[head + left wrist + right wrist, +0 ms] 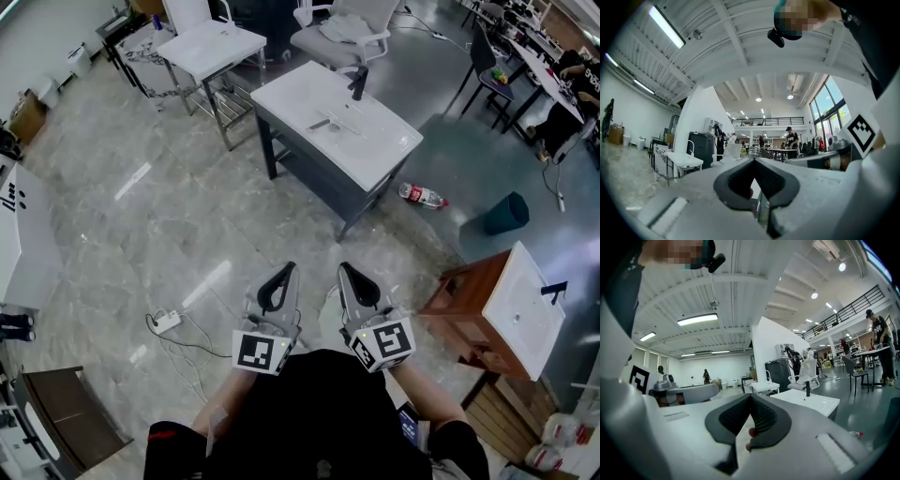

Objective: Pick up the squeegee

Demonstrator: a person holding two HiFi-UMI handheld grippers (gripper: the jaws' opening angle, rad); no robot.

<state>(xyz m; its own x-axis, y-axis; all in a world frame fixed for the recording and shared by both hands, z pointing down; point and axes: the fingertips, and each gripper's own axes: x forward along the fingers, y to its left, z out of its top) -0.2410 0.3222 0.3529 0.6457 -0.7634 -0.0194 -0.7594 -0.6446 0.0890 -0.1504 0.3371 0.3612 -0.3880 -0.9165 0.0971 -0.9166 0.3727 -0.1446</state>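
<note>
Closest to the head camera, the left gripper (284,274) and right gripper (349,274) are held side by side above the floor. Each has its dark, ribbed pads pressed tip to tip, with nothing between them. Their marker cubes (261,352) carry only black-and-white square patterns, no words.

Below them spreads a glossy, grey-veined stone floor (141,234) that mirrors the ceiling lights. A white power strip (167,322) with a looping cable lies on it to the left. At the right stands a wooden cabinet (466,314) with a white basin top. Beyond it a clear plastic bottle (422,195) lies on its side, the print on its red label too small to read, and a teal bin (507,213) stands near it.

Farther ahead stands a dark grey vanity with a smooth white basin top (384,155) and a black faucet (358,84). The squeegee (321,123), a slim grey shape, lies on that top, well apart from both grippers. Behind it are a white table (211,47) and a pale office chair (342,33).
</note>
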